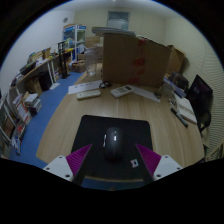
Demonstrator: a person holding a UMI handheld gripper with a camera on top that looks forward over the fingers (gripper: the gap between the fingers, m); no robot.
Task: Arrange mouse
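Observation:
A black mouse [112, 143] lies on a black mouse mat [90, 133] on the wooden table. My gripper [113, 158] is open, its two magenta pads [79, 158] spread wide to either side. The mouse sits between the fingers near their tips, with a clear gap on each side, resting on the mat.
Beyond the mat the wooden table [60, 120] carries white keyboards and papers [128, 91]. A large cardboard box [133, 58] stands at the far end. A dark monitor [200, 98] is at the right. Shelves [20, 100] line the left over blue floor.

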